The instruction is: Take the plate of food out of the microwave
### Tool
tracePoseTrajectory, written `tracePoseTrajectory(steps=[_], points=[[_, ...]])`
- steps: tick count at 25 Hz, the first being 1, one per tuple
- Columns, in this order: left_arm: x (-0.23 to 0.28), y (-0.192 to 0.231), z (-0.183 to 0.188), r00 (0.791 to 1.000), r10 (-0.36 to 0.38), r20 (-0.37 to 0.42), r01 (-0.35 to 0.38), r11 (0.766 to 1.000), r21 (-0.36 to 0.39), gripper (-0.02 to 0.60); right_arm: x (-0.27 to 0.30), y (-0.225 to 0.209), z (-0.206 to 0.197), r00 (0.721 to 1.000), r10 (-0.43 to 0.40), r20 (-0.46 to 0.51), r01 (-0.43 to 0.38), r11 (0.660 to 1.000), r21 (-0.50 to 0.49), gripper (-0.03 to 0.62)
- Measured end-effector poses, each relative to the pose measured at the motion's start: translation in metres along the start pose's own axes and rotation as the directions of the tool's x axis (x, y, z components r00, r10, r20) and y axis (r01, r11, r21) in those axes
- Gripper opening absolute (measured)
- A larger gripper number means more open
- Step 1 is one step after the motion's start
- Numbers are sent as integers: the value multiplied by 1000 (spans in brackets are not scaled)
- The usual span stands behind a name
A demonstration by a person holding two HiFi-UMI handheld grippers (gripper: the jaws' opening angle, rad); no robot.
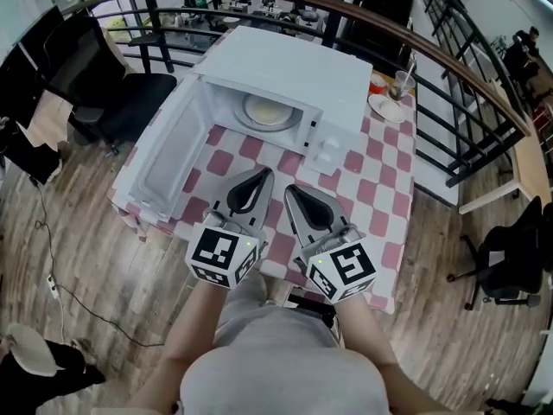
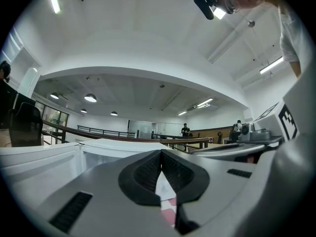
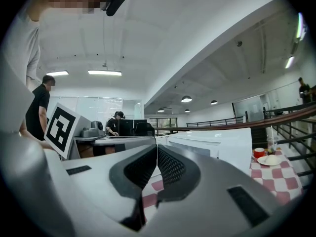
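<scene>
A white microwave (image 1: 294, 63) stands on the checked table (image 1: 380, 188), its door (image 1: 168, 158) swung wide to the left. Inside the cavity lies a pale round plate of food (image 1: 268, 111). My left gripper (image 1: 263, 174) and right gripper (image 1: 290, 191) hover side by side in front of the opening, short of it, both shut with nothing between the jaws. In the left gripper view the closed left gripper (image 2: 161, 154) points at the microwave (image 2: 98, 147). The right gripper view shows the shut right gripper (image 3: 157, 149) with the microwave (image 3: 217, 142) just right of it.
A small plate (image 1: 386, 107) and a glass (image 1: 400, 85) sit at the table's far right corner; the small plate (image 3: 269, 160) and a red cup (image 3: 259, 152) also show in the right gripper view. A curved railing (image 1: 415, 33) runs behind the table. Office chairs (image 1: 130, 93) stand to the left.
</scene>
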State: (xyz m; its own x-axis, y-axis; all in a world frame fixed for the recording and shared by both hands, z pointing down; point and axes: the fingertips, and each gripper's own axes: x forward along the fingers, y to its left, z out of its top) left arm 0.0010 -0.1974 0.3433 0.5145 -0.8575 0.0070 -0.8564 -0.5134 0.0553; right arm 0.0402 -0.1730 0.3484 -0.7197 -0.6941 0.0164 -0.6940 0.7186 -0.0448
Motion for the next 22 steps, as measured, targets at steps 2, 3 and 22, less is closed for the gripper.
tracePoseTrajectory(steps=[2, 3, 22], points=[[9, 11, -1, 1000, -4, -4, 4, 1000, -2, 3, 13, -6, 0, 1000, -5, -3, 5, 1000, 3, 26], [13, 18, -2, 1000, -6, -6, 6, 1000, -4, 3, 19, -9, -1, 1000, -7, -6, 7, 1000, 4, 26], [83, 99, -32, 991, -108, -84, 102, 992, -68, 5, 109, -61, -27, 991, -99, -91, 104, 993, 47, 26]])
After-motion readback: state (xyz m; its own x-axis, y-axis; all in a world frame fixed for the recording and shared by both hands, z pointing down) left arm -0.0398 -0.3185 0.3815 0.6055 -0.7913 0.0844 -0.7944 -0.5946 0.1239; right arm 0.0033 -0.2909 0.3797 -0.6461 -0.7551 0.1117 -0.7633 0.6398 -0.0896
